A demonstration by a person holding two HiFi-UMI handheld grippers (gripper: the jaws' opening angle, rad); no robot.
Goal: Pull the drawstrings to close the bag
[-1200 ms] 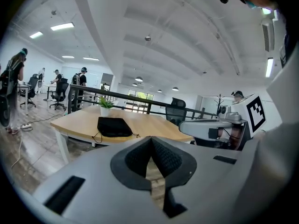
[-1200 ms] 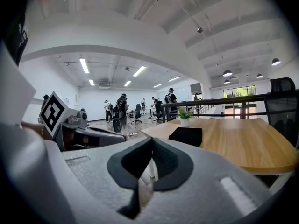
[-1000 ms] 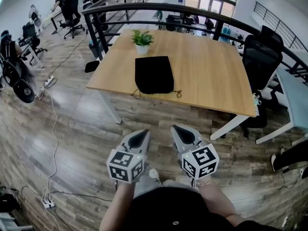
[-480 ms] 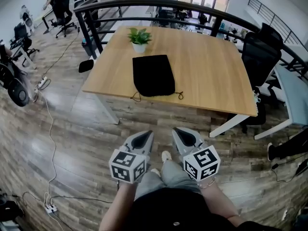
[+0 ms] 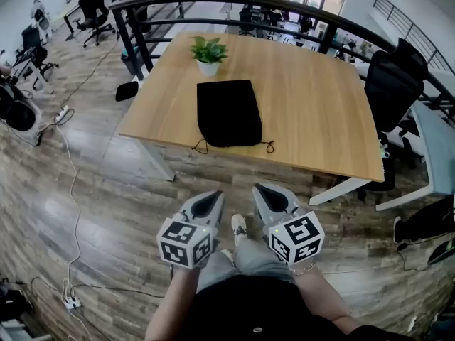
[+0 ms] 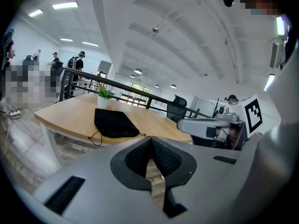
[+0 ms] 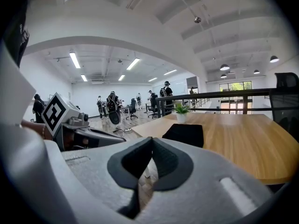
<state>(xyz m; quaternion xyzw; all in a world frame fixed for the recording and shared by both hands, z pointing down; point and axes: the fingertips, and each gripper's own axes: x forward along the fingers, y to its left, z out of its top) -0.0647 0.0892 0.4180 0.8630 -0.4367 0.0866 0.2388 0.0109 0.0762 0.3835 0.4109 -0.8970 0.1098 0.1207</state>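
Two grippers are held side by side over the wooden floor (image 5: 106,190), well apart from the bench (image 5: 320,119). The left gripper (image 5: 205,204) is at 9 o'clock of the right gripper (image 5: 273,200). Both have jaws pressed together with nothing between them. The black bag (image 5: 227,112) lies flat on the bench near its front edge, at 12 o'clock from the grippers. Drawstrings (image 5: 201,148) trail from its near corners at 7 and 5 o'clock. A potted plant (image 5: 208,54) stands at 11 o'clock of the bag, not touching it.

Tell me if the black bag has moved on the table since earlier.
No. The black bag still lies just this side of the potted plant, drawstrings at the near edge of the table.
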